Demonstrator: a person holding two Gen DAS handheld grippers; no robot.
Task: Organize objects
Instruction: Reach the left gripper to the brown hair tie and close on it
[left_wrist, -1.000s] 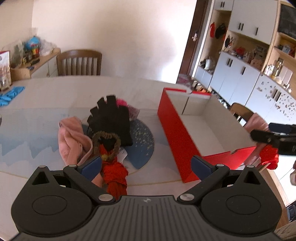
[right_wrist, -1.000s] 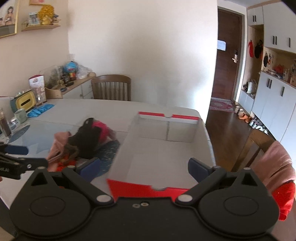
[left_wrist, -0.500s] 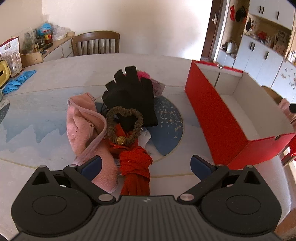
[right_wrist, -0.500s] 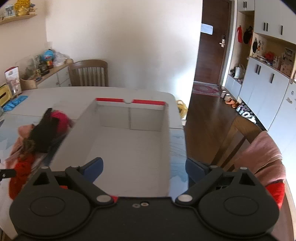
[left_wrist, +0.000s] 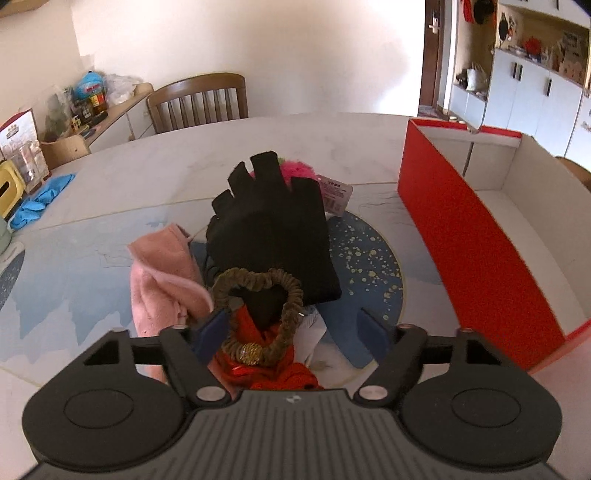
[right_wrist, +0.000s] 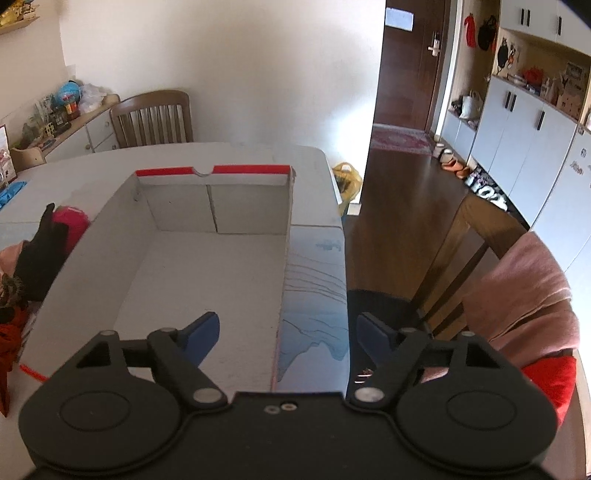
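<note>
A pile lies on the table in the left wrist view: a black fingerless glove (left_wrist: 273, 236), a pink cloth (left_wrist: 162, 280), a brown scrunchie (left_wrist: 258, 314) with a gold bead, and a red cloth (left_wrist: 266, 365) beneath it. My left gripper (left_wrist: 291, 332) hangs low over the pile, its jaws closing. The scrunchie and red cloth sit between the pads, not pinched. The red box (left_wrist: 476, 243), white inside, stands open to the right. My right gripper (right_wrist: 286, 334) is over the box's near right corner, jaws closing with the box's right wall (right_wrist: 286, 258) between them, untouched.
A pink fluffy item (left_wrist: 299, 170) and a tag (left_wrist: 334, 194) peek from behind the glove. A blue round mat (left_wrist: 373, 266) lies under the pile. Blue gloves (left_wrist: 40, 199) lie far left. A wooden chair (left_wrist: 201, 99) stands behind; another chair with pink fabric (right_wrist: 517, 291) stands right of the table edge.
Both grippers came forward and down, and their jaws narrowed. The left one closed in on the pile until the scrunchie sat between its pads. The right one swung right over the box.
</note>
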